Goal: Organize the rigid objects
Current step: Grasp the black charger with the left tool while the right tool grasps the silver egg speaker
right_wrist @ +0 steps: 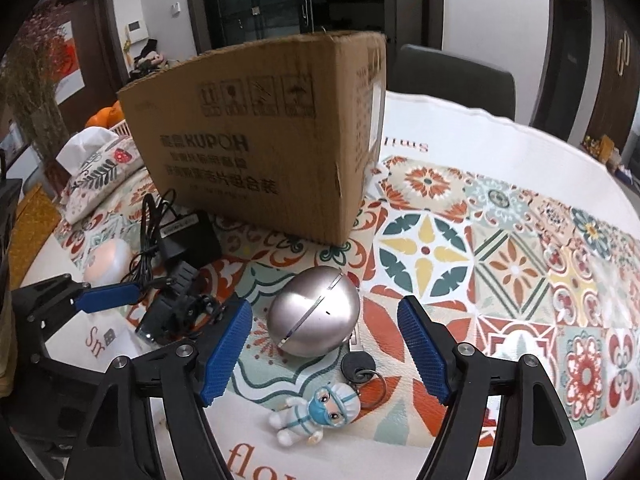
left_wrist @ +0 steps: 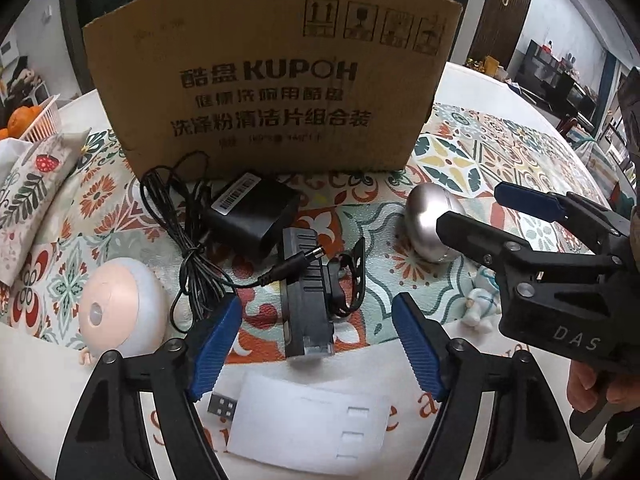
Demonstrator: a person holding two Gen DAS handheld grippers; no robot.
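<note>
While spread wide over the patterned table [right_wrist: 500,216], with nothing between the blue pads: left hand-held gripper [left_wrist: 316,344], above a black charger block [left_wrist: 308,292] and a white USB device [left_wrist: 308,428]. Likewise spread and empty: right hand-held gripper [right_wrist: 326,354], framing a silver egg-shaped case [right_wrist: 314,312]. Just in front of the egg, a black key on a ring [right_wrist: 358,366] and a small masked figurine [right_wrist: 316,410]. Behind everything, upright, a cardboard box marked KUPOH [left_wrist: 272,80]. Near its base, a black power adapter [left_wrist: 256,212] with tangled cable [left_wrist: 188,240]. Left of that, a pink-and-white round gadget [left_wrist: 120,308].
</note>
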